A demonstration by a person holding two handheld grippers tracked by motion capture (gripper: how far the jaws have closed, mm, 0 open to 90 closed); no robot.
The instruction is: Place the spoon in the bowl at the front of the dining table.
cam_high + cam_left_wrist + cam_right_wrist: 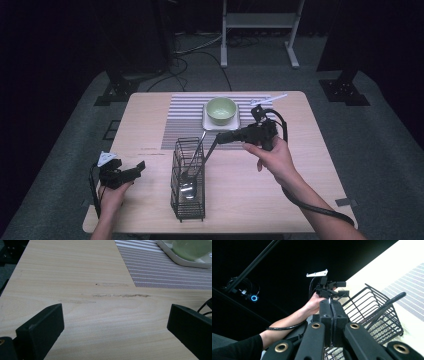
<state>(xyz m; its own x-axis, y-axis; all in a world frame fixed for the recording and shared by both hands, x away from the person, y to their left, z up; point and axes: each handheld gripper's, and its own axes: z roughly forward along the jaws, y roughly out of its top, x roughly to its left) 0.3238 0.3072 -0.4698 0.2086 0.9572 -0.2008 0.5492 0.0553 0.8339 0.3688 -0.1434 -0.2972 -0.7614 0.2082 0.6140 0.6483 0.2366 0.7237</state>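
Light falls from above onto the table, which stands bright against a dark, murky room. In the high view the picture is soft and slightly grainy, and short shadows lie under the wire basket beside the right gripper. Ahead of the left gripper the wood grain is sharp, while the bowl farther off blurs. Beyond the right gripper's pressed-together jaws the tabletop glares nearly white and the background sinks into black.
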